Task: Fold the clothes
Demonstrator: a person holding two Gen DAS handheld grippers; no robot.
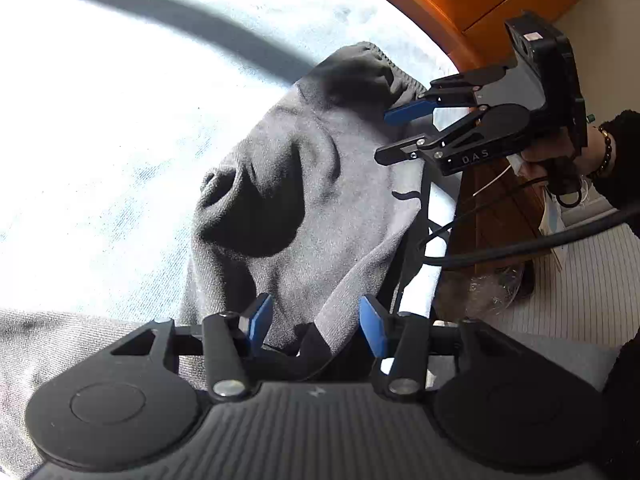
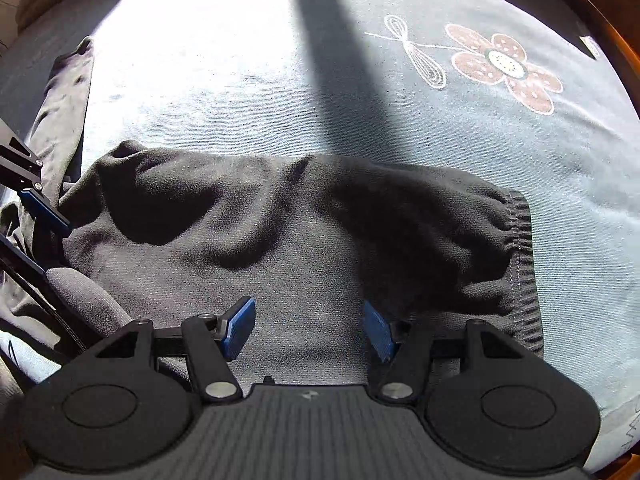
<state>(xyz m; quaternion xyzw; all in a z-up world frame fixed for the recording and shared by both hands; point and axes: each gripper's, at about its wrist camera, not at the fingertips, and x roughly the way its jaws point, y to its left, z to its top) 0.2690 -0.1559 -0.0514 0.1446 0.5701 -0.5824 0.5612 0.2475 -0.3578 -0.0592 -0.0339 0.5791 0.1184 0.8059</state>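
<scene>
Seemingly midway: dark garment [image 2: 304, 240] doubled on pale bedsheet [image 2: 240, 60], still rumpled, unsmoothed. Left gripper [image 1: 316, 324] released, cloth between jaws unpinched; right gripper [image 2: 310, 328] released above it.

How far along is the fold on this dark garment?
Done: the dark garment looks doubled over on the blue sheet, ribbed waistband at one end. In hand: nothing; the left gripper and right gripper are both open above the cloth. Left: wrinkles need smoothing, likely one more fold.

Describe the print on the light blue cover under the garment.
A brown five-petal flower with a white-line dragonfly beside it, clearest in the right wrist view.
</scene>
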